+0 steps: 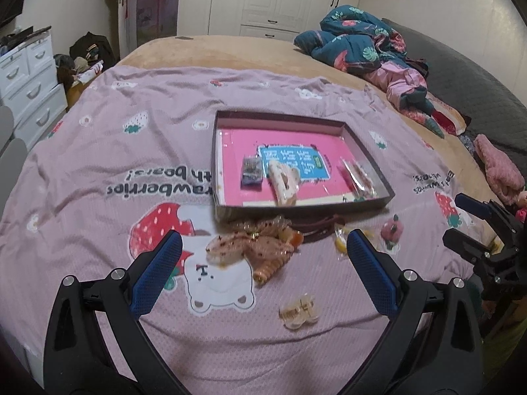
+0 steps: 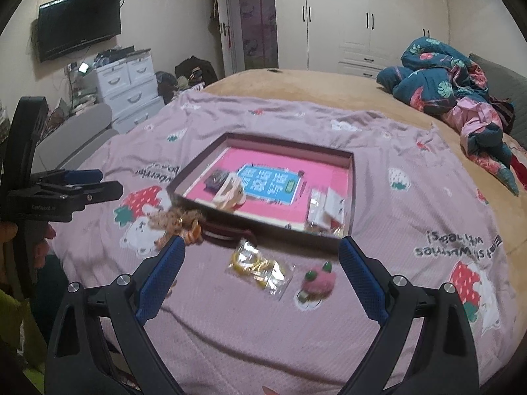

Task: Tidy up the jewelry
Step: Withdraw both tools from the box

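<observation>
Both tongs were spread wide and held nothing. The left tongs hung over the pink bed cover with strawberries and bears, just in front of the flat dark box with a pink floor. The right tongs hung in front of the same box, a bit more to its right.

Some jewelry was already inside the box: a cream hair claw, a small dark packet and a clear bag. The rest lay on the cover in front of the box. A heap of orange and gold hair ties touched the box's front wall, with a dark brown band beside it. A clear bag with yellow rings and a fuzzy pink strawberry clip lay near the right tongs. A small cream clip lay farthest from the box.

I think the best move was to take one thing at a time. The bag was thin and slippery, so pinch it by an edge. The heap was tangled and could drag other pieces along. The box wall was low, but each piece had to be lifted over it
</observation>
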The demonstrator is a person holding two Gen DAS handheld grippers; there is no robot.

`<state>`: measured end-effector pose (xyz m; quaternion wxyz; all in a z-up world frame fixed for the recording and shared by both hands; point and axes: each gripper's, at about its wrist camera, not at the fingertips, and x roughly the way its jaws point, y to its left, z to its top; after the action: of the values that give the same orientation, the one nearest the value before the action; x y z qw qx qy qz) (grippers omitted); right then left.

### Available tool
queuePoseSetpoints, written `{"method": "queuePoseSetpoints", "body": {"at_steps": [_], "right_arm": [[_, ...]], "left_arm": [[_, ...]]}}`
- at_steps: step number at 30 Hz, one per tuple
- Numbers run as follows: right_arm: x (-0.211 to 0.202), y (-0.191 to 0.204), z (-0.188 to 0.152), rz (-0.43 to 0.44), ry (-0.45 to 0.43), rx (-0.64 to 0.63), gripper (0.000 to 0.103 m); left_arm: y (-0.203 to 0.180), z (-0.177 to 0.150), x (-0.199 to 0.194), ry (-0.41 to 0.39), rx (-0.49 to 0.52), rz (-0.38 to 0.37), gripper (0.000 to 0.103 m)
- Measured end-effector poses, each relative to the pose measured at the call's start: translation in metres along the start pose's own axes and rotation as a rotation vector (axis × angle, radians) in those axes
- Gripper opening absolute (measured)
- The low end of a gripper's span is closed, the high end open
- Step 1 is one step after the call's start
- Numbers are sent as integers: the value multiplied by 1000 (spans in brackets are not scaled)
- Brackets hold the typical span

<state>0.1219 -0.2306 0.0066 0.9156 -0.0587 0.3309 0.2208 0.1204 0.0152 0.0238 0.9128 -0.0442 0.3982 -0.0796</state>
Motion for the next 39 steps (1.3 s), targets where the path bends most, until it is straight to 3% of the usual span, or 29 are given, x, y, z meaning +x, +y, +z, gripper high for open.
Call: {"method": "queuePoseSetpoints", "body": {"at_steps": [15,31,39], "right_arm": [[11,1,-27,0,67,7,93],[33,-20,-49,-47,120,65,93],[53,-43,-55,-99,144,116,93]], "left_arm": [[11,-37,13,80,-11,-4,94],[-2,-74,31,166,11,-62,93],[-20,-81,47,202,37,-113,80]]}}
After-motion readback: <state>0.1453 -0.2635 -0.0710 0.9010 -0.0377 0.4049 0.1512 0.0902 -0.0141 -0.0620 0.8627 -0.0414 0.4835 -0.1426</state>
